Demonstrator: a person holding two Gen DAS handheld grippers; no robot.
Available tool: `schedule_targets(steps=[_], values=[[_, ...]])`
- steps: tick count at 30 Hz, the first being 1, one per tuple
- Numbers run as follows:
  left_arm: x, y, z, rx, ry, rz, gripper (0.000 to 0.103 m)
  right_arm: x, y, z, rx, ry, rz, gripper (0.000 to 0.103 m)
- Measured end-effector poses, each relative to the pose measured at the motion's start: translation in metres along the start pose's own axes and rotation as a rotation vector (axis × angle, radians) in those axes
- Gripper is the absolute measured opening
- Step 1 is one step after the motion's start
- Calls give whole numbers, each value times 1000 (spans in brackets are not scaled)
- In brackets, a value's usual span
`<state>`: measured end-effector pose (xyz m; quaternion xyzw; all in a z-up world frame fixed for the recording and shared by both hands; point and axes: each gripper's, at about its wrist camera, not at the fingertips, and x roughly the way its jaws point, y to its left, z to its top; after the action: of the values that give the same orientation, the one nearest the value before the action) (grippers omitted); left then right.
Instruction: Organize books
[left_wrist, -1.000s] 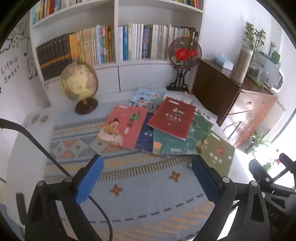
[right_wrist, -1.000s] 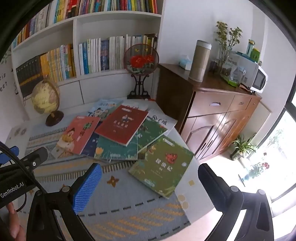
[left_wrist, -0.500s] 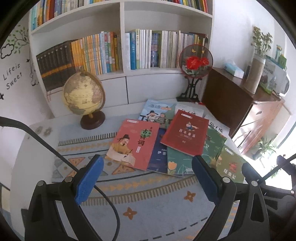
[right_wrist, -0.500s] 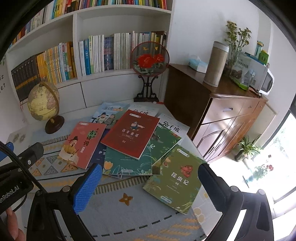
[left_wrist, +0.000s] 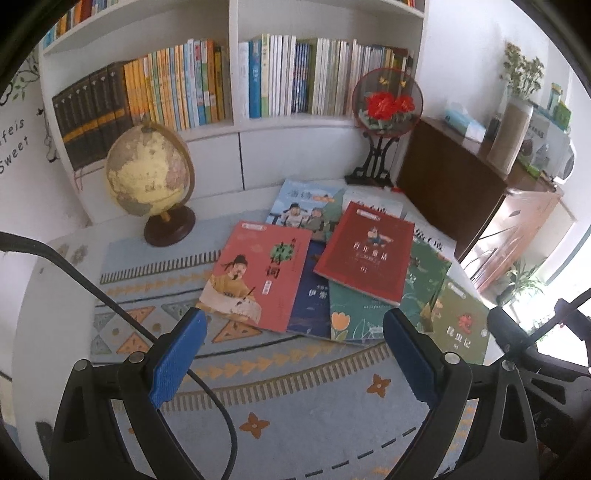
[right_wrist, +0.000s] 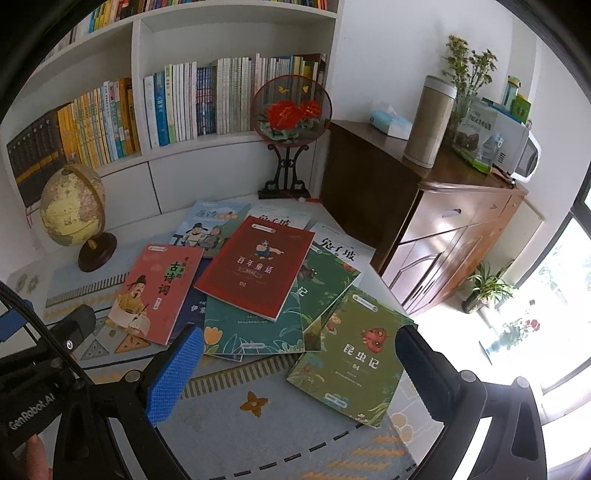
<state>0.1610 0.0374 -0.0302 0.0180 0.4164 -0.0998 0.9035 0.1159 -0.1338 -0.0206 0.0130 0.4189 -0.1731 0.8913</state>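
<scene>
Several thin books lie fanned out on a patterned blue mat. A dark red book tops the pile. A salmon-pink book lies at its left, and an olive green book sits nearest on the right. Teal, navy and light blue covers show underneath. My left gripper hovers open just short of the pile's near edge. My right gripper is open above the green book's near left corner. Neither holds anything.
A globe stands at the mat's back left. A round fan ornament on a black stand is at the back. White shelves full of upright books rise behind. A dark wooden cabinet borders the right side.
Both grippers have moved forward toward the books, which now look larger and nearer in both views. Both stay open. No book has shifted.
</scene>
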Motion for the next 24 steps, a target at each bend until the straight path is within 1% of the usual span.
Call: schedule_targets(steps=[5, 6, 9, 11, 12, 16, 19, 20, 21, 23, 24], values=[[3, -5, -2, -24, 28, -4, 96, 10, -8, 1, 34, 22, 5, 103], [3, -5, -2, -28, 34, -13, 96, 12, -8, 1, 39, 28, 9, 103], [2, -5, 0, -59, 47, -86, 97, 16, -11, 3, 49, 37, 29, 103], [2, -4, 0, -62, 42, -87, 101, 16, -11, 2, 51, 29, 33, 103], [2, -4, -1, -56, 40, -75, 101, 15, -11, 2, 45, 24, 35, 103], [15, -4, -2, -23, 78, 13, 101, 15, -10, 1, 29, 17, 30, 103], [22, 2, -3, -32, 95, 59, 101, 15, -11, 1, 31, 20, 34, 103], [23, 4, -4, -34, 98, 82, 100, 16, -11, 1, 31, 21, 33, 103], [24, 5, -4, -26, 90, 126, 100, 16, -12, 1, 32, 22, 28, 103], [26, 8, -4, -11, 87, 145, 100, 17, -13, 1, 37, 27, 28, 103], [28, 10, -4, -13, 92, 139, 100, 18, -14, 0, 42, 29, 31, 103]])
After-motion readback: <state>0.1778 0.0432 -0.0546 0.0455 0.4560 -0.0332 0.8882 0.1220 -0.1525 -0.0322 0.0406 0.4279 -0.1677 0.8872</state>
